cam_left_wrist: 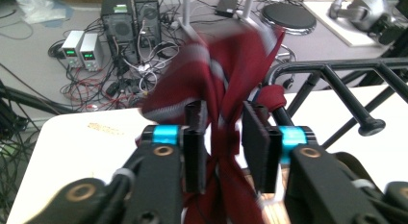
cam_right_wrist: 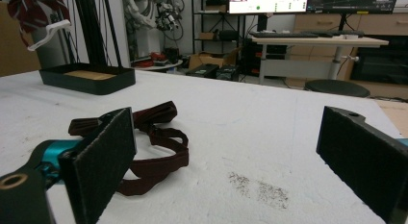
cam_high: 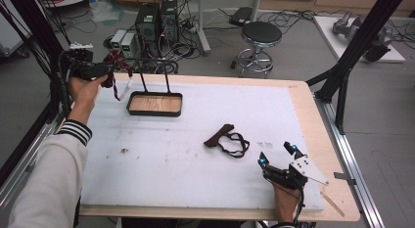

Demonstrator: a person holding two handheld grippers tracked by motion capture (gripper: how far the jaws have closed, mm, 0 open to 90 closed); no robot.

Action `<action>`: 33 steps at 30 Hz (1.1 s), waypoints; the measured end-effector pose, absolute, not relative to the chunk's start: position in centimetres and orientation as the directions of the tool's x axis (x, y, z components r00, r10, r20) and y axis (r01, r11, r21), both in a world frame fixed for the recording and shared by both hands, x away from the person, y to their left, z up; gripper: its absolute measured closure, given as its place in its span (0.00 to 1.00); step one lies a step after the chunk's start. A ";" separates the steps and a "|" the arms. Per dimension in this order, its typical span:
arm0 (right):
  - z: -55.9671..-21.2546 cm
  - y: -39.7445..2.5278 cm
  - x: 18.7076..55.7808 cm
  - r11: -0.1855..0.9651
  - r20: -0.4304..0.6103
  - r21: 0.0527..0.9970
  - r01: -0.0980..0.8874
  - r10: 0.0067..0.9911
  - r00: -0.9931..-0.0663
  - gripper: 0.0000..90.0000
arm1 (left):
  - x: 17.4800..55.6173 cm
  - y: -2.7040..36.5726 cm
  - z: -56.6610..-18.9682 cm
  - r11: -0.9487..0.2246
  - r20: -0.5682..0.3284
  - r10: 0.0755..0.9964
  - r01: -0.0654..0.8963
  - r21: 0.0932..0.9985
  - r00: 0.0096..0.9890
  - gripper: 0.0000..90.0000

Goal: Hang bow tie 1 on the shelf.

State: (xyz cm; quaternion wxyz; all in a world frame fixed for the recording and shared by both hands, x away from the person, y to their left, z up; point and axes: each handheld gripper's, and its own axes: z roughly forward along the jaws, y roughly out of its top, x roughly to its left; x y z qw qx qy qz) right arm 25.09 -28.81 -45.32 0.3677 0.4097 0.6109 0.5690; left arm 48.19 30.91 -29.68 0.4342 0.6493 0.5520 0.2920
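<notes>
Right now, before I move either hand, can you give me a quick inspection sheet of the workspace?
Surface: white foam sheet on a wooden table, with small dark specks.
Job's things: red striped tie held up at the rack; dark strap lying flat mid-sheet; black tray with wooden floor under the rack.
Clutter: flat wooden stick at the table's right edge.
Grippers: left gripper has its jaws around the tie; right gripper open, resting near the strap, holding nothing.
Cables: tangle on the floor beyond the table.
Surroundings: computer towers, stool, black frame posts.
</notes>
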 end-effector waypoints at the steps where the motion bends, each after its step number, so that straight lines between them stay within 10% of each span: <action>1: -45.3 -28.8 25.1 0.016 0.017 0.996 0.083 0.919 -0.394 0.06 | 48.2 31.0 -29.7 -0.002 -0.115 0.969 0.468 0.884 0.220 0.75; 15: -45.3 -28.8 25.1 0.017 0.017 0.996 0.084 0.919 -0.393 0.06 | 46.6 31.7 -29.3 -0.023 -0.082 0.960 0.370 0.929 0.266 0.24; 33: -45.3 -28.8 25.1 0.021 0.013 0.996 0.084 0.922 -0.387 0.06 | 41.2 32.0 -30.9 0.001 -0.110 0.862 0.214 0.977 0.495 0.16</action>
